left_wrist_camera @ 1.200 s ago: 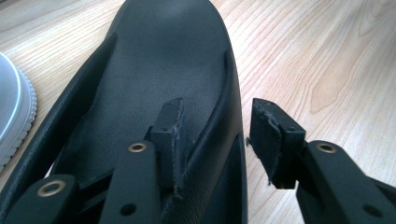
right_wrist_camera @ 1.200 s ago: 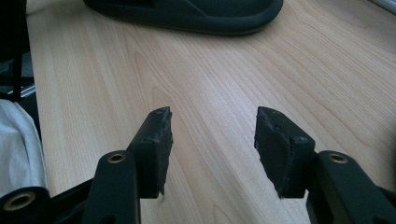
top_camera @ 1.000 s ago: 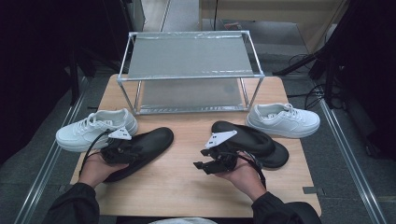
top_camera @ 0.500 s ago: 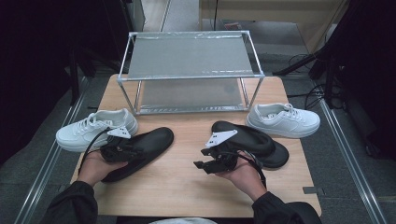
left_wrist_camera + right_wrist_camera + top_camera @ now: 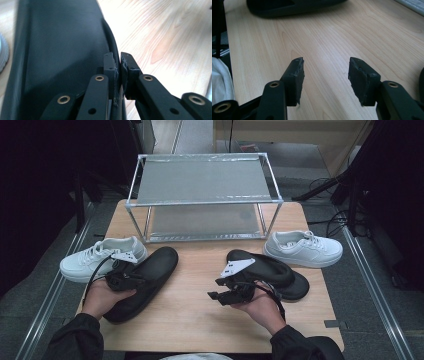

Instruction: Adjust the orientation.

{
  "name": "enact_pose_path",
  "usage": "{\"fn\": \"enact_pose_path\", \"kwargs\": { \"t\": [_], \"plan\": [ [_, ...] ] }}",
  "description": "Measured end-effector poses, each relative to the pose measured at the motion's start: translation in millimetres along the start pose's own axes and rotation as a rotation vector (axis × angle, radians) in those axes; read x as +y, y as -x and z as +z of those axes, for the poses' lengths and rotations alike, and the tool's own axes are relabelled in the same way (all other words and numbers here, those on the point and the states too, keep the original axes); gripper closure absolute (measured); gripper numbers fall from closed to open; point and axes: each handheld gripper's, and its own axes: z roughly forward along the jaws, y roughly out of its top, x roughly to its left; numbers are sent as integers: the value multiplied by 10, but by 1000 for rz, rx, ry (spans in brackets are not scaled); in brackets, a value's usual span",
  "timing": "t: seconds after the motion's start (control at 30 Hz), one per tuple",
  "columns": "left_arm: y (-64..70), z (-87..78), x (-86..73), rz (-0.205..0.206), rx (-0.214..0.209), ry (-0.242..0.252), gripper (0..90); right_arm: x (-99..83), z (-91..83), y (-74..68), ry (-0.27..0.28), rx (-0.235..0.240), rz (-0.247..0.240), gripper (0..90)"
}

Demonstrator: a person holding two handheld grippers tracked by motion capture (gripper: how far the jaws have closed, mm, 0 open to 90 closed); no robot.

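Black shoe (image 5: 62,50) rim pinched between left gripper (image 5: 118,62) jaws; right gripper (image 5: 325,72) jaws wide apart, empty.

On the surface (image 5: 200,320) a two-level metal rack (image 5: 202,195) stands at 12 o'clock. A sneaker (image 5: 102,257) lies at 9 o'clock, and another sneaker (image 5: 303,249) lies at 3 o'clock. Just beside the 9 o'clock sneaker, toward the middle, lies a slip-on shoe (image 5: 147,280), with the left gripper (image 5: 131,279) on its edge. A second slip-on shoe (image 5: 272,272) lies just beside the 3 o'clock sneaker. The right gripper (image 5: 216,296) is at 5 o'clock, next to that shoe.
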Motion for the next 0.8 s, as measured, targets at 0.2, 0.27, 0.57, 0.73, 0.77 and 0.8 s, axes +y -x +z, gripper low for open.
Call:
{"fn": "enact_pose_path", "kwargs": {
  "t": [0.2, 0.27, 0.57, 0.73, 0.77, 0.8],
  "plan": [
    [165, 75, 172, 43, -60, 34, 843, -14, -34, 8, 19, -8, 9, 480],
    [215, 121, 235, 50, -70, 40, 842, -25, -53, 2, 25, -11, 16, 480],
    [462, 457, 513, 107, -129, 2, 839, -112, -156, 18, 58, -35, 53, 479],
    [575, 654, 638, 119, -163, -17, 835, -179, -237, 31, 77, -52, 86, 475],
    [588, 678, 652, 124, -164, -21, 834, -193, -250, 35, 78, -57, 88, 474],
    [608, 710, 666, 131, -162, -25, 833, -203, -264, 34, 77, -63, 95, 473]
  ]
}}
